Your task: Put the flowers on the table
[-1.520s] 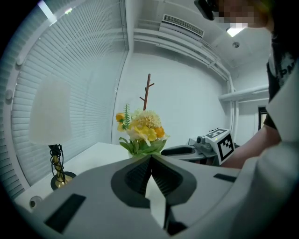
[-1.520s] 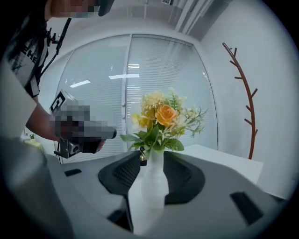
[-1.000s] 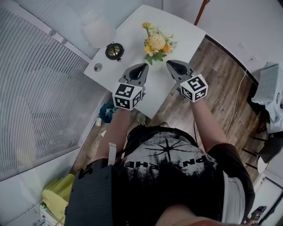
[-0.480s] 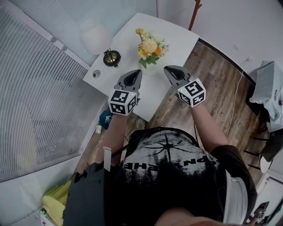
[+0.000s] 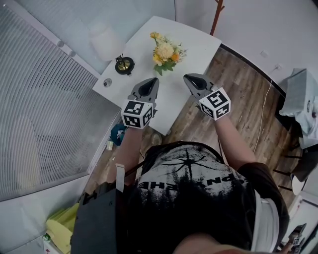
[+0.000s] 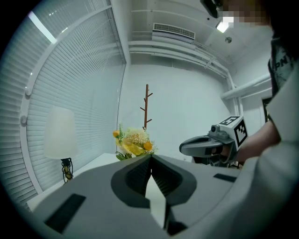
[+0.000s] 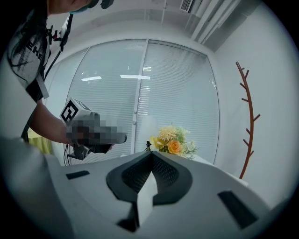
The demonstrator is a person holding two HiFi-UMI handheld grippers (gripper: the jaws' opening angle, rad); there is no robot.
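Note:
A bunch of yellow, orange and cream flowers (image 5: 165,51) stands upright on the white table (image 5: 198,42). It also shows ahead in the left gripper view, flowers (image 6: 133,142), and in the right gripper view, flowers (image 7: 172,142). My left gripper (image 5: 150,82) hovers over the table's near edge, short of the flowers, jaws shut and empty. My right gripper (image 5: 190,78) hangs beside it to the right, also shut with nothing in it. Both point roughly level toward the flowers. The closed tips of the left gripper (image 6: 151,156) and the right gripper (image 7: 152,153) meet.
A white-shaded lamp (image 5: 106,38), a dark round ornament (image 5: 123,64) and a small round object (image 5: 107,83) sit on the table's left part. A brown coat stand (image 5: 216,15) rises behind it. Window blinds (image 5: 44,104) run along the left; wooden floor (image 5: 238,94) lies to the right.
Both grippers have risen slightly and shifted a little while staying side by side. Their jaws stay shut and the flowers have not moved.

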